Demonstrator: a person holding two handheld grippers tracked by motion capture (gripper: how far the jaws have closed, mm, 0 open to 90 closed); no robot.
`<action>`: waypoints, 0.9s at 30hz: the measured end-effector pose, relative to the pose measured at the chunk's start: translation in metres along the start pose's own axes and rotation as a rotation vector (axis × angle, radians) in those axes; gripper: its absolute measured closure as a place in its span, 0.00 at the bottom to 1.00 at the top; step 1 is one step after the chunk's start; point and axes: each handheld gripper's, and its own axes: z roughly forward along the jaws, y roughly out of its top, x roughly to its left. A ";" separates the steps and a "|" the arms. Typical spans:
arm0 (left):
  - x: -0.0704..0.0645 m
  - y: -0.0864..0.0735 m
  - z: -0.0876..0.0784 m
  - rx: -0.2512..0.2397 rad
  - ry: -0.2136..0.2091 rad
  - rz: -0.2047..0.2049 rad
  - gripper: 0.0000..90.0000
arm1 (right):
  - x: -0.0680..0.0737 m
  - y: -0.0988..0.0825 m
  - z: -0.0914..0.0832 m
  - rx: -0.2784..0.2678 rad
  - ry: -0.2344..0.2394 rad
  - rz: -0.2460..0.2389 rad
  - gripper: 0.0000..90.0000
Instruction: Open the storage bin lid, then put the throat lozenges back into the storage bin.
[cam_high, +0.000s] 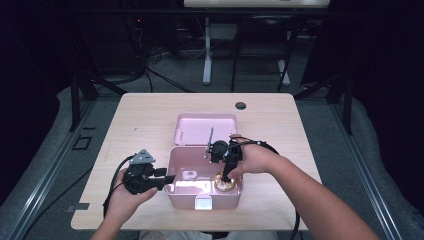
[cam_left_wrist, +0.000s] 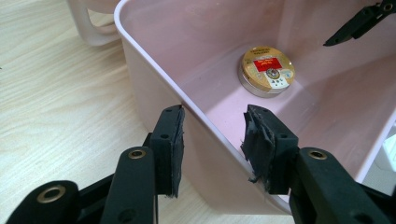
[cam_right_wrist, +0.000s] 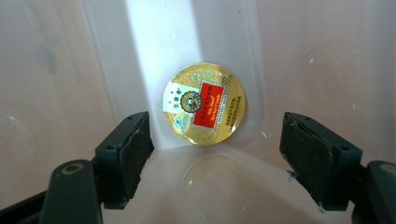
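Note:
A pink plastic box (cam_high: 182, 201) stands open on the table, its lid (cam_high: 205, 127) lying flat behind it. A round gold tin (cam_high: 223, 184) with a red label lies flat on the box floor at the right end. My right gripper (cam_high: 226, 176) points down into the box just above the tin (cam_right_wrist: 204, 103). Its jaws (cam_right_wrist: 215, 149) are open and nothing is between the pads. My left gripper (cam_high: 170, 178) sits at the box's left wall (cam_left_wrist: 149, 93), open jaws (cam_left_wrist: 212, 140) straddling the rim, one pad outside and one inside. The tin (cam_left_wrist: 267, 70) lies farther in.
The wooden table (cam_high: 135, 130) has a dark cable hole (cam_high: 240, 105) near its far edge. A white latch (cam_high: 202, 203) sits on the box's front wall, and a small white item (cam_high: 188, 175) lies inside at the left. A thin metal stay (cam_high: 210, 142) links lid and box.

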 end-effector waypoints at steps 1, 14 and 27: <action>0.000 0.000 0.000 -0.001 0.000 0.001 0.64 | 0.000 0.000 -0.001 -0.002 0.001 0.003 0.29; 0.000 0.000 0.000 0.001 0.000 0.000 0.64 | -0.005 -0.003 -0.017 -0.025 -0.005 0.041 0.33; 0.000 0.001 0.000 0.002 0.000 0.000 0.64 | -0.032 -0.014 -0.031 -0.114 -0.070 0.253 0.45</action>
